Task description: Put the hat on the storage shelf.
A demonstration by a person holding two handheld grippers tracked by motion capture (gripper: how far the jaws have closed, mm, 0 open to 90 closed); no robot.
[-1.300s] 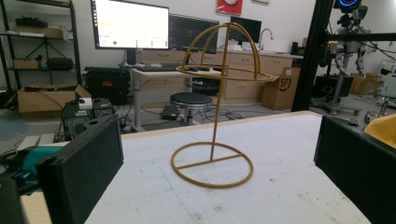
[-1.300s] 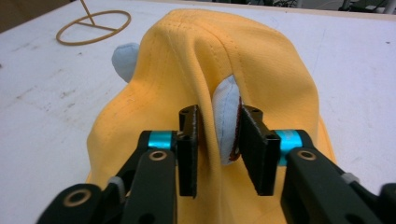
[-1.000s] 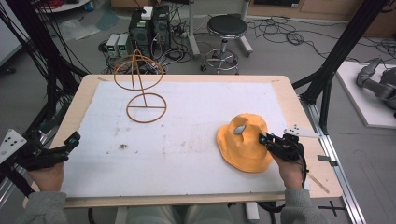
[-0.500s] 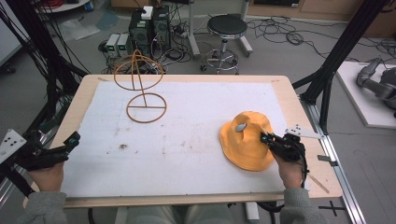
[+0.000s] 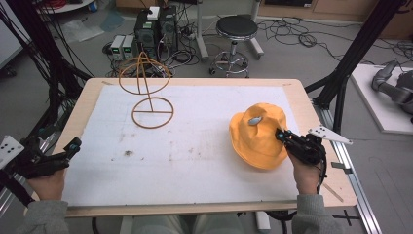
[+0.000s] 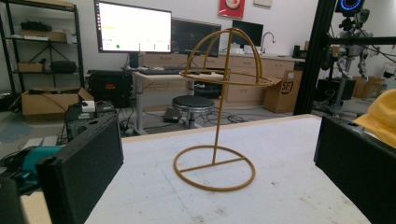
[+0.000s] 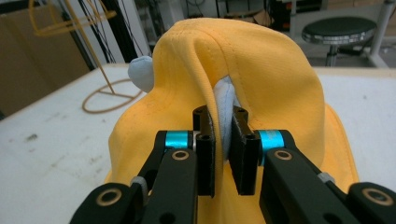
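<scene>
Item: yellow hat point(image 5: 258, 134), soft cloth with a brim, lying on the right half of the white table cover point(image 5: 204, 146), its near edge lifted. A pale grey patch point(image 5: 254, 120) shows on its crown in the high view. Right gripper point(image 5: 280, 136): held in the person's right hand point(image 5: 306, 173) at the table's right near edge, jaws drawn close together and pinching a fold of the hat's yellow cloth; in the right gripper view point(image 7: 223, 154) the fold stands up between the two black jaws, with pale lining visible inside the crease. The jaws have just been closing, the hat between them. Left gripper point(image 5: 73, 145): held in the person's left hand point(image 5: 46, 183) at the table's left near corner, well apart from the hat; in the left gripper view its jaws stand wide apart with nothing between them. Wire hat stand point(image 5: 146, 87): mustard-coloured, upright at the far left of the table, ring base flat on the cover, one stem, domed wire top, bare of any hat, well apart from both grippers. Beyond the table: a black round stool point(image 5: 236, 29) on the floor.
</scene>
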